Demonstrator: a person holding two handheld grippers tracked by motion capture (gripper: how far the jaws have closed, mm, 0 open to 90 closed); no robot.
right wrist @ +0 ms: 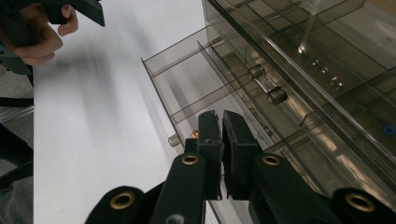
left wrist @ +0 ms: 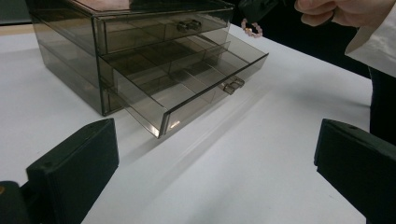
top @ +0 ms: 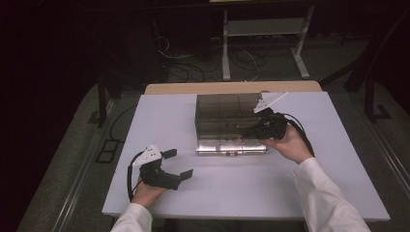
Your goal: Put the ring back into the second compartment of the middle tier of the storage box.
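From the high view, the left hand-held gripper (top: pixel 176 163) rests low near the counter's (top: pixel 164 121) front-left part with its jaws spread wide apart, bare white surface all around it and well clear of the smoky clear drawer box (top: pixel 227 116), which stands ahead and to its right. The right hand-held gripper (top: pixel 249 131) hangs over the pulled-out bottom drawer (top: pixel 231 146), near that drawer's right end, with open counter behind it toward the front edge. In the left gripper view, the two black jaws stand far apart at the lower corners; the open drawer (left wrist: pixel 187 88) juts toward them from the box, its near corner well ahead, and a small pink beaded ring (left wrist: pixel 252 29) hangs beyond the box under the right hand-held gripper, whose tips are hidden there. In the right gripper view, the jaws are pressed nearly together, a thin gap between them; whether they clamp anything I cannot tell. They sit above the drawer's divided compartments (right wrist: pixel 196 88), its front wall just left of them.
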